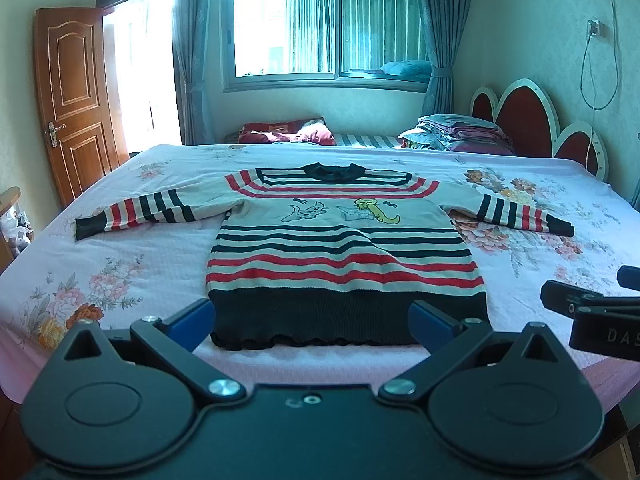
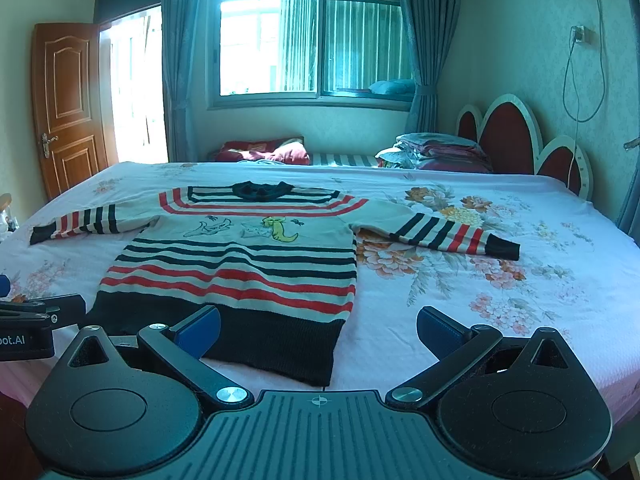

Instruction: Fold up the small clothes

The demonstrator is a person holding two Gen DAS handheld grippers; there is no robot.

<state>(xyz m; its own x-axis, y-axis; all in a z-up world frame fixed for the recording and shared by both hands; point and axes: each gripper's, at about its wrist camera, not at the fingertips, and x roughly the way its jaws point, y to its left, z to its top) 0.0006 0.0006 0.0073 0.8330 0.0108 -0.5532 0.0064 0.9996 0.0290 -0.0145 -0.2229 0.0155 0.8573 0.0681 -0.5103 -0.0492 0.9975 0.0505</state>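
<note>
A small striped sweater (image 1: 340,252) in red, black and white lies flat on the bed, front up, both sleeves spread out, dark hem toward me. It also shows in the right wrist view (image 2: 240,268). My left gripper (image 1: 314,326) is open and empty, just above the hem's middle. My right gripper (image 2: 318,330) is open and empty, over the hem's right corner. The right gripper shows at the right edge of the left wrist view (image 1: 592,308); the left gripper shows at the left edge of the right wrist view (image 2: 36,320).
The bed (image 1: 120,264) has a pink floral sheet. Folded bedding (image 1: 456,132) and a red pillow (image 1: 288,132) lie at its far side by the red headboard (image 1: 520,120). A wooden door (image 1: 76,96) stands open at left.
</note>
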